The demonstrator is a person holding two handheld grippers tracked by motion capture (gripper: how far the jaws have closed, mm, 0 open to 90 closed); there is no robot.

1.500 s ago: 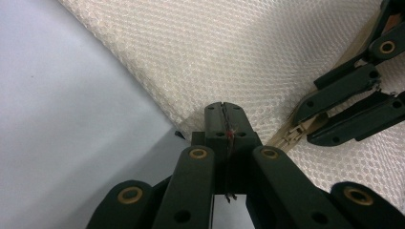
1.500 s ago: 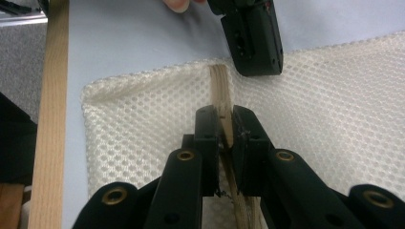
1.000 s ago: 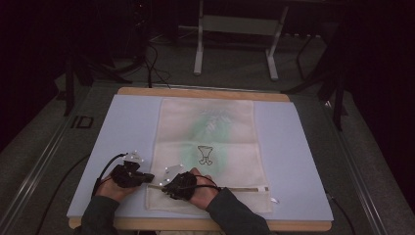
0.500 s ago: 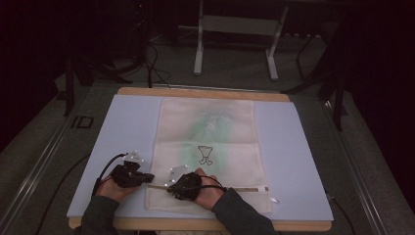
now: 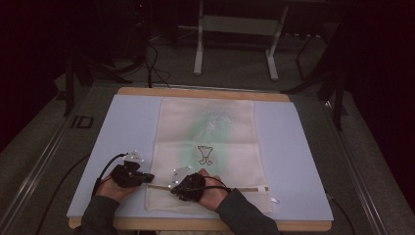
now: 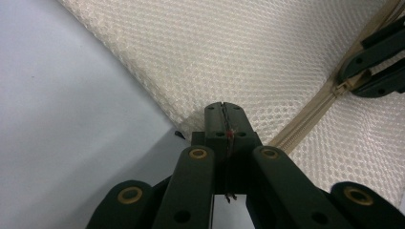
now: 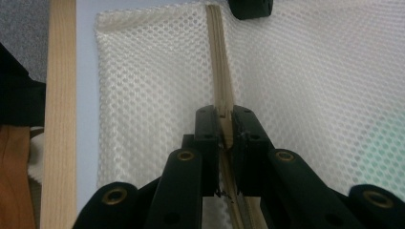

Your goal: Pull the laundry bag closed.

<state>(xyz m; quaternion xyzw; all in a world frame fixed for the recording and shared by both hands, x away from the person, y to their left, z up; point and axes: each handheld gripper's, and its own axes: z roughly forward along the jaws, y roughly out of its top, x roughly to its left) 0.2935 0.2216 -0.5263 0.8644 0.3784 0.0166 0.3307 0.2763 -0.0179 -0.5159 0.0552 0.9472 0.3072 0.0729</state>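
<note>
Mesh laundry bag point(image 5: 208, 147) lying flat on blue mat point(image 5: 127, 122), wooden table edge point(image 5: 200, 91) behind. Left gripper point(image 6: 223, 110) pinching bag's near-left corner; right gripper point(image 7: 224, 125) clamping beige zipper point(image 7: 218, 52). Metal stand point(image 5: 237, 29) standing beyond table.

Blue-topped table point(image 5: 303, 161) under mesh bag point(image 5: 230, 132)

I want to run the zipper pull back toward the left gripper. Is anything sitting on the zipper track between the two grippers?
Nothing visible does. The zipper track runs bare across the mesh bag from the right gripper to the left gripper.
</note>
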